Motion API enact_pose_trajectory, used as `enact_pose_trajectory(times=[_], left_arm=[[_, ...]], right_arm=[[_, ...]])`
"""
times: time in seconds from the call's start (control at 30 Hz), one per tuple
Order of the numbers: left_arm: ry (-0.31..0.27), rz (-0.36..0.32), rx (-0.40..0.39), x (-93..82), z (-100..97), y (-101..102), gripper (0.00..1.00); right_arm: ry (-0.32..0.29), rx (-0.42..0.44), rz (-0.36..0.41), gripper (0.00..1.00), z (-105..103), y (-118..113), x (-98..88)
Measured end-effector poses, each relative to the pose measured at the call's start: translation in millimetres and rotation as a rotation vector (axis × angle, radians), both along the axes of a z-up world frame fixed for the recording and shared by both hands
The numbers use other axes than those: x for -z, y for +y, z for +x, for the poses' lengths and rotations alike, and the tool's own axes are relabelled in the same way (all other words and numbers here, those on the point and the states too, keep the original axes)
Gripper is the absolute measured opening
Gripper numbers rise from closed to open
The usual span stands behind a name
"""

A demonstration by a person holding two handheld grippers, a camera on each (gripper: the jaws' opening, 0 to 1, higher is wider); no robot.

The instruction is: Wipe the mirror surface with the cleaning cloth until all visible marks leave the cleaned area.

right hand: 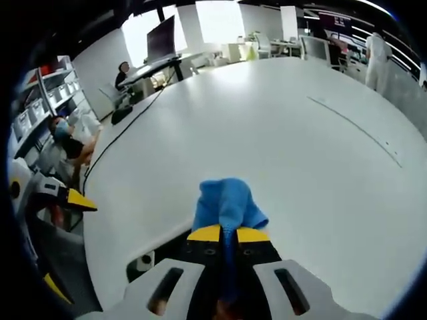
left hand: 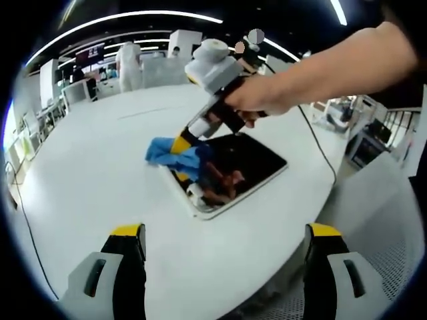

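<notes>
Mirror (left hand: pixel 243 167) is seen lying flat on the white table (left hand: pixel 100 180), its dark glass turned up so it can be wiped. Over its near-left edge a blue cloth (left hand: pixel 172 155) is pressed, apparently so that marks there are rubbed away. The cloth is pinched in the closed jaws of the right gripper (right hand: pixel 231 235), held by a hand (left hand: pixel 257 100) and angled down onto the glass. The left gripper (left hand: pixel 223 243) is held back over the table, jaws spread wide and empty, probably kept clear of the wiping.

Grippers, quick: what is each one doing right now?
Left gripper: open, holding nothing.
Right gripper: shut on the blue cloth, at the mirror.
</notes>
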State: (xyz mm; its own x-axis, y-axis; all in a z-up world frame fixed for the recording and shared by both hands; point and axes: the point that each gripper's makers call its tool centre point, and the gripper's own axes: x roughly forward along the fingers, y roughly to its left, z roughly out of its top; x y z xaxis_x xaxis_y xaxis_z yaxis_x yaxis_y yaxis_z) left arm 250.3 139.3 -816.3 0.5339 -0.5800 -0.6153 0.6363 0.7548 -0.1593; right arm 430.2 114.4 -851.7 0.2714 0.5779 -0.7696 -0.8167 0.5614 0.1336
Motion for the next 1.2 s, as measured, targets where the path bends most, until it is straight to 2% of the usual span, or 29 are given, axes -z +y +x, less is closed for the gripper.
enact_pose_trajectory(times=[0.33, 0.67, 1.2], left_arm=[[0.001, 0.009, -0.033, -0.2, 2.6, 5.8, 0.99], [0.001, 0.002, -0.042, -0.6, 4.0, 5.3, 0.99], [-0.001, 0.014, -0.052, 1.5, 4.3, 9.2, 0.99]], right_arm=[[0.007, -0.007, -0.007, 0.00, 1.6, -4.8, 0.0], [0.010, 0.016, -0.019, 0.00, 3.4, -32.2, 0.4], [-0.007, 0.021, -0.037, 0.00, 3.3, -31.2, 1.0]])
